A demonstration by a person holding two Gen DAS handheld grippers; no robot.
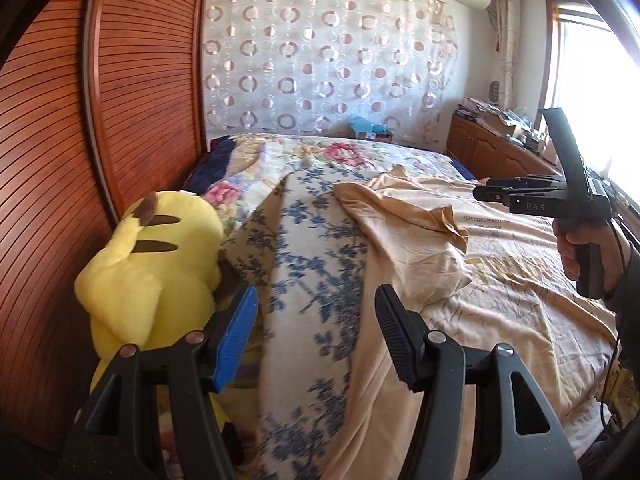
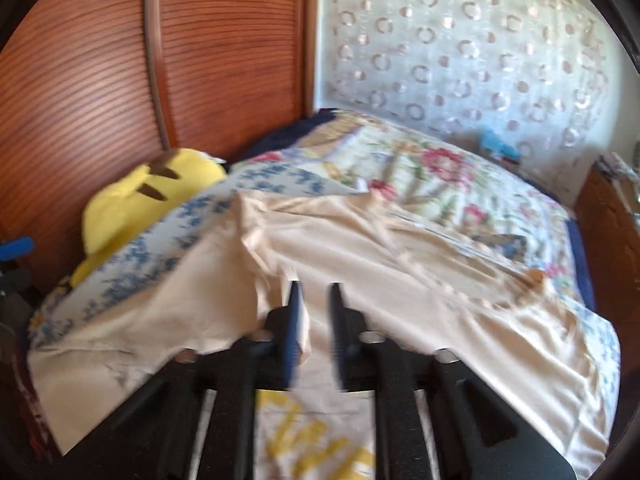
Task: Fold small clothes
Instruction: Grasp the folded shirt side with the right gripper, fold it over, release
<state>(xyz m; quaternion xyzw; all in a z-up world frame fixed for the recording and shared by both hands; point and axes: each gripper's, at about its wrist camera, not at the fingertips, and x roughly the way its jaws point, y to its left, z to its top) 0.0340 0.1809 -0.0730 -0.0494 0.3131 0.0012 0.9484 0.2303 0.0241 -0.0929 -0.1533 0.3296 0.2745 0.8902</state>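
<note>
A beige T-shirt (image 1: 500, 280) (image 2: 400, 280) with yellow print lies spread and wrinkled across the bed, one sleeve folded inward. My left gripper (image 1: 316, 296) is open above the shirt's left edge and a blue-flowered cloth (image 1: 304, 240), with nothing between its fingers. The right gripper (image 2: 315, 286) hovers low over the shirt's near part with a narrow gap between its fingers. A fold of beige fabric stands beside its left finger (image 2: 294, 320), and the pads do not press on it. In the left wrist view, a hand (image 1: 576, 248) holds the right gripper (image 1: 480, 190) at the right, pointing left.
A yellow plush toy (image 1: 152, 260) (image 2: 132, 196) sits at the bed's left side against a slatted wooden panel (image 1: 60, 160). A flowered bedspread (image 1: 340, 152) covers the far part of the bed. A wooden cabinet (image 1: 492, 148) with clutter stands at the right under the window.
</note>
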